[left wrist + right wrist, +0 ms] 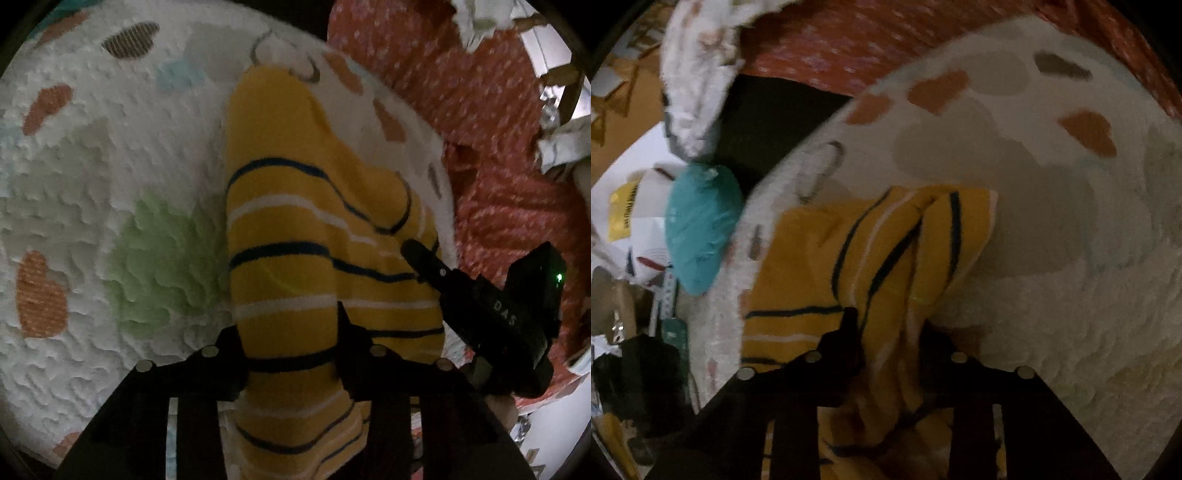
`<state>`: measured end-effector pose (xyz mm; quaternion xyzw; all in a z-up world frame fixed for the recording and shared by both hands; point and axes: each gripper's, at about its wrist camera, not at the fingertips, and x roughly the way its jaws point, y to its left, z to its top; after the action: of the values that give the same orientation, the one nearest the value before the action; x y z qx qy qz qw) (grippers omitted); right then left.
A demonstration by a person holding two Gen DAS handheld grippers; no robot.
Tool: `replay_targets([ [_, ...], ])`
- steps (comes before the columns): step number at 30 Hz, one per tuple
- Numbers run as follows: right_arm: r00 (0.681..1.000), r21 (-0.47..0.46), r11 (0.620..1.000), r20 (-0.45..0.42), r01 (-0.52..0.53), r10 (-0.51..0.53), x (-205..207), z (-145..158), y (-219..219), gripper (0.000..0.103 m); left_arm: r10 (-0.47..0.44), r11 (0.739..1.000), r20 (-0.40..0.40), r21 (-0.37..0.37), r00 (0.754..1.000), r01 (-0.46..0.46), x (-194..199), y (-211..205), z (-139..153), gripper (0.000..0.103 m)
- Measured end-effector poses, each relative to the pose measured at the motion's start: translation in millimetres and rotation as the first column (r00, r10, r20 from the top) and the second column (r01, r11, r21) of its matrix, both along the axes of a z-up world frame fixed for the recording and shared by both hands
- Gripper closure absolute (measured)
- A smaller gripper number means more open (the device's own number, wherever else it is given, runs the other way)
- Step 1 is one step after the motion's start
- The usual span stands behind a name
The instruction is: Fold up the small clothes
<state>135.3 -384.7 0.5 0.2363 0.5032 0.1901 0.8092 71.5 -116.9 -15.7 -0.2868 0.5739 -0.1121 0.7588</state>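
Your yellow garment (295, 229) with dark and white stripes lies bunched on the white fluffy blanket (110, 206), which is dotted with orange, green and grey patches. Your left tool (291, 354) is clamped on its near end, and your right tool (890, 347) is pinching a gathered fold. A red spotted cover (498, 177) lies beyond the blanket, with a teal bag (701, 229) beside its edge.

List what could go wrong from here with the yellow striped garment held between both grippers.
1. The yellow striped garment is bunched in the right gripper, so the fold may come out creased or uneven.
2. The left gripper seems to hold only a narrow section; the cloth might slip out if pulled.
3. The fluffy patterned blanket beneath is soft and bumpy, so the garment may not lie flat.
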Motion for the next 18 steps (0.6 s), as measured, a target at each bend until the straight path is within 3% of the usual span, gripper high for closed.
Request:
replay_targets([
  [6, 0.995, 0.015, 0.999, 0.089, -0.046, 0.044, 5.2, 40.1, 28.8, 0.08, 0.042, 0.999, 0.074, 0.029, 0.996, -0.044, 12.8, 28.5, 38.2, 0.065],
  [10, 0.992, 0.022, 0.998, 0.11, -0.058, 0.055, 19.1, 47.8, 52.1, 0.08, 0.057, 0.992, 0.111, 0.106, 0.992, -0.069, 28.4, 43.0, 47.7, 0.065],
  [13, 0.993, -0.007, 0.998, 0.106, -0.055, 0.055, 29.8, 39.2, 65.5, 0.08, 0.07, 0.985, 0.101, 0.151, 0.992, -0.085, 34.1, 55.2, 38.7, 0.064],
  [18, 0.999, -0.137, 0.99, 0.036, -0.022, 0.027, 43.0, -3.0, 76.7, 0.078, 0.084, 0.964, 0.018, 0.253, 0.996, -0.086, 43.0, 60.0, -1.3, 0.057],
])
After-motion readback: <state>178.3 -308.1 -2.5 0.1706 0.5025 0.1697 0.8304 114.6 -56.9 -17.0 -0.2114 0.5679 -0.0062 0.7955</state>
